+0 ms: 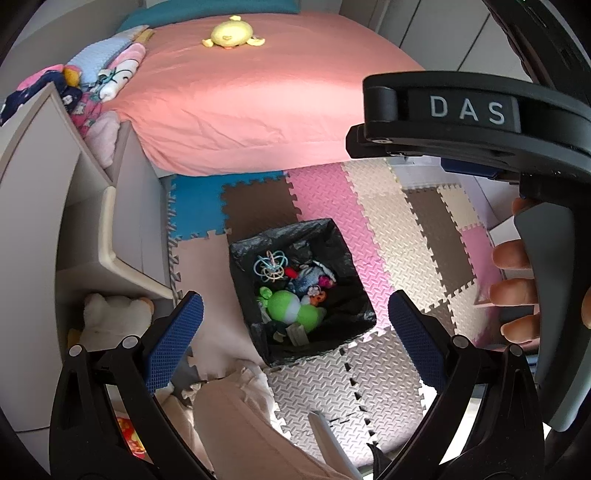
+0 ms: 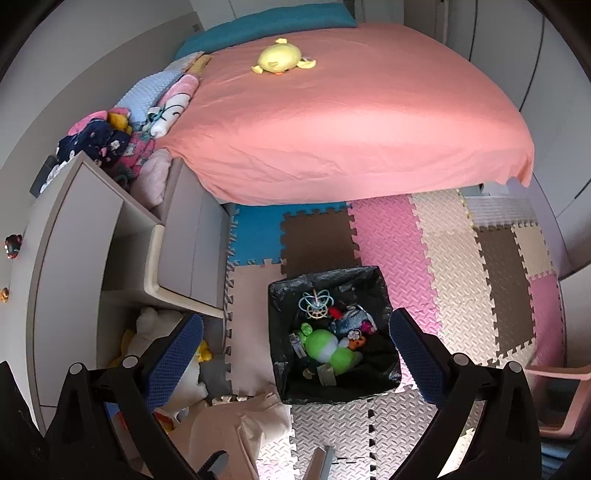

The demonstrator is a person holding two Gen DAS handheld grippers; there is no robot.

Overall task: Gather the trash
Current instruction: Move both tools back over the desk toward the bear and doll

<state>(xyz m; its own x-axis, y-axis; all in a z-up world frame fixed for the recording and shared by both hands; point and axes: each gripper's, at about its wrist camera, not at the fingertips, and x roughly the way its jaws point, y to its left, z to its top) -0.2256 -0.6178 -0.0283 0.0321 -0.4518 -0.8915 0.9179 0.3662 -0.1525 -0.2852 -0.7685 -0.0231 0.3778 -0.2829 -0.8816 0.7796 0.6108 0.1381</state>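
White capital letters "DAS" showing on a grey label plate [image 1: 467, 110], sitting on the black body of the right gripper [image 1: 480, 122] at upper right of the left wrist view, no other readable text appearing in either view

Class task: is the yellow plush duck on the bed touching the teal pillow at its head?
Apart. The right wrist view shows the yellow plush duck with a strip of pink sheet between it and the teal pillow.

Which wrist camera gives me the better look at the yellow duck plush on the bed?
The right wrist view: the yellow duck plush sits larger and nearer the centre of the pink bed, with nothing in front of it. The left wrist view shows the same plush smaller, close to the top edge of the picture.
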